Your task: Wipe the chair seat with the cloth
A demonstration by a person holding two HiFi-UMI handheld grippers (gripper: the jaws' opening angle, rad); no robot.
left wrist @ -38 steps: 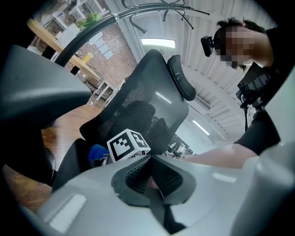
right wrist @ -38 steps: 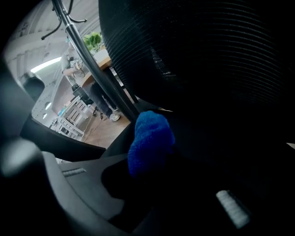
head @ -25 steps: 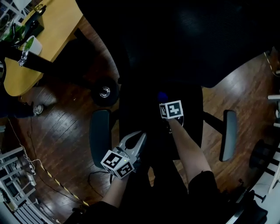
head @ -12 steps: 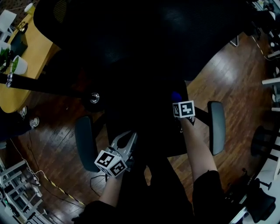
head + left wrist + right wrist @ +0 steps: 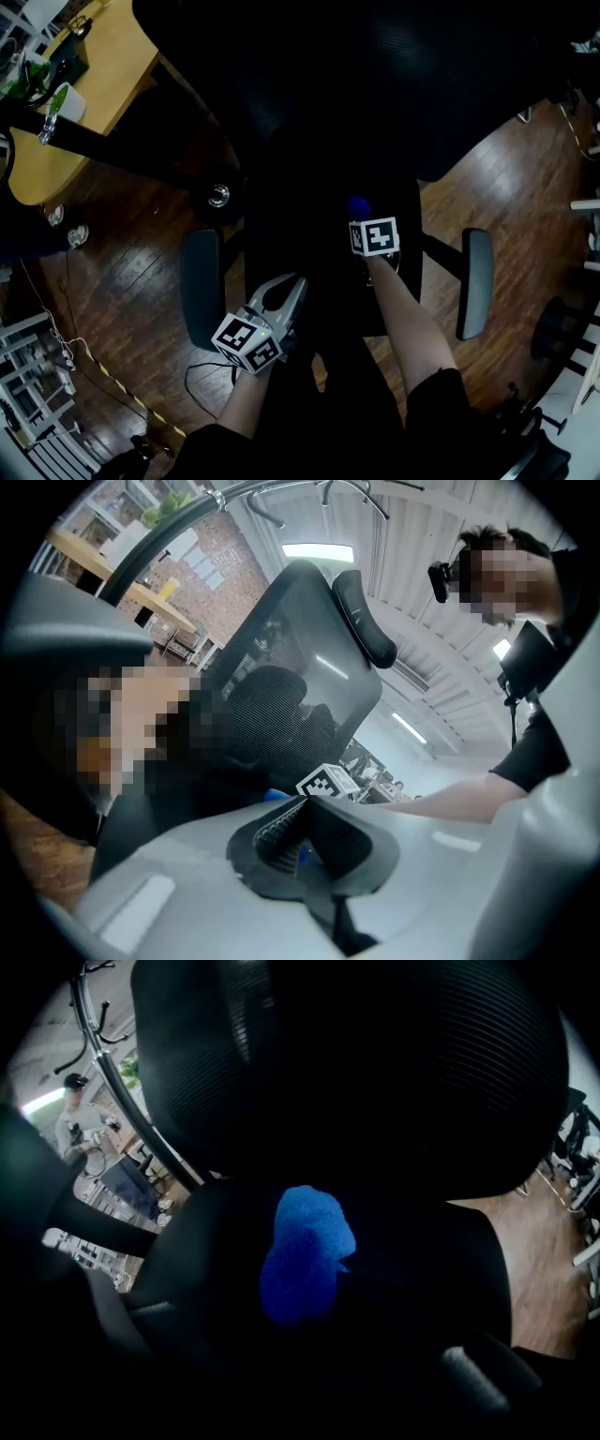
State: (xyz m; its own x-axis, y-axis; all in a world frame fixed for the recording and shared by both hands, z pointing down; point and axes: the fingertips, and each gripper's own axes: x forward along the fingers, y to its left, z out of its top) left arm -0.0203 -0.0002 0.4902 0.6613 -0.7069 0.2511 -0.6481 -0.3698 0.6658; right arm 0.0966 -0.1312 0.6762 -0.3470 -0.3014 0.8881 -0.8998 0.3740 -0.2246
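Cloth (image 5: 305,1255), pinched in my right gripper (image 5: 361,216), has swept back from the right edge of the chair seat (image 5: 309,244) toward its middle, so wiping is under way. My left gripper (image 5: 302,806) stays pressed together, empty.

Floor (image 5: 122,281): dark brown wooden planks. Desk (image 5: 103,66): light wood with a rounded edge, upper left of the head view. Pot (image 5: 67,97): white, with green contents, standing on the desk near its edge. Cord (image 5: 52,328): thin and white, trailing across the floor at left. Striped tape (image 5: 131,398): yellow and black, running diagonally at lower left. Metal rack (image 5: 28,394): lower left corner.
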